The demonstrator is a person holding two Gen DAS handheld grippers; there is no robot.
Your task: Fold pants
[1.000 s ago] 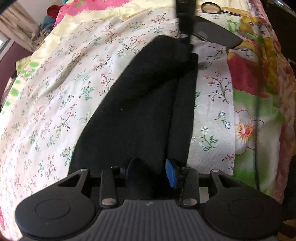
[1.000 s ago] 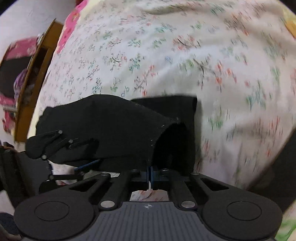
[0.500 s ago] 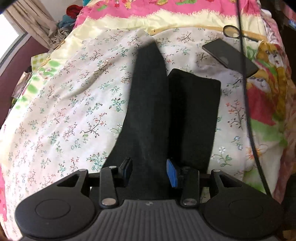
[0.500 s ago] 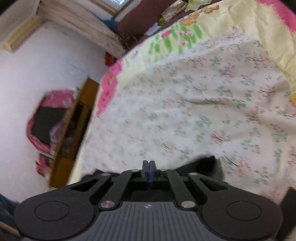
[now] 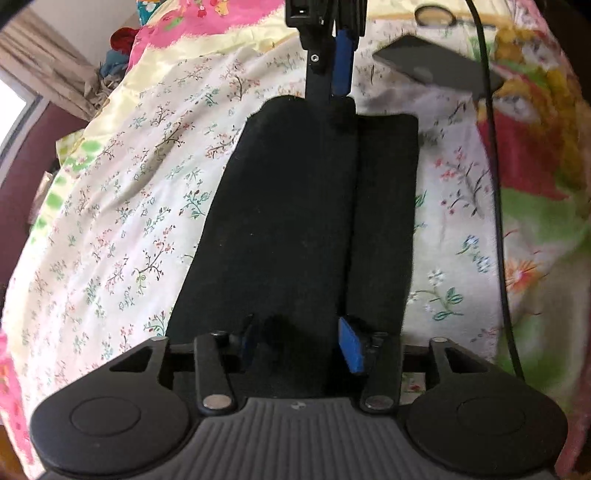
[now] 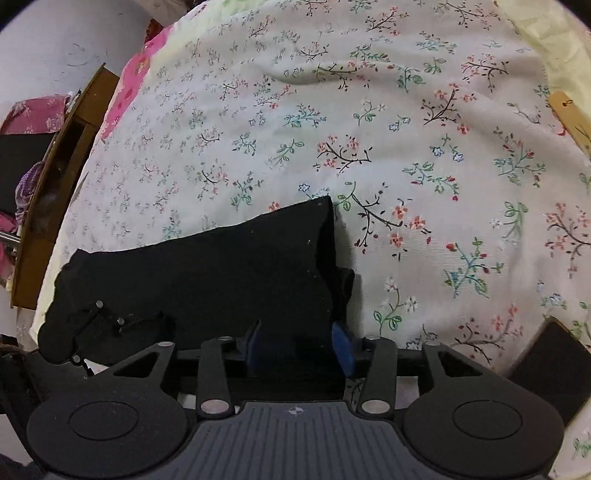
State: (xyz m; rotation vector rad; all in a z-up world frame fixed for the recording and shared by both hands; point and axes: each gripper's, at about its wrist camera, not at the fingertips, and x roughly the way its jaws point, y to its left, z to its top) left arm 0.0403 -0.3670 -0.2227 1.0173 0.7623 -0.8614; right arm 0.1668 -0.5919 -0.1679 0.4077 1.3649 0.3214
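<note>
Black pants (image 5: 295,206) lie flat on the floral bedsheet (image 5: 129,221), one leg folded over the other. My left gripper (image 5: 299,343) sits at their near end. Its jaws are opening, with cloth lying between the blue pads (image 5: 351,347) and no pinch showing. My right gripper (image 5: 330,92) stands at the far end of the pants. In the right wrist view the pants (image 6: 221,266) spread to the left, and the right gripper (image 6: 299,347) is over their end. Its jaws are opening, the pads (image 6: 341,349) apart with cloth between them.
A dark phone (image 5: 436,70) and a round lens (image 5: 430,16) lie beyond the pants on the right. A black cable (image 5: 495,184) hangs down the right side. Wooden furniture (image 6: 55,184) stands past the bed's left edge. The phone (image 6: 550,369) also shows at the lower right.
The pant leg that was held up now lies flat on the other leg. The right gripper's pads have parted from shut, and the left gripper's pads stand wider.
</note>
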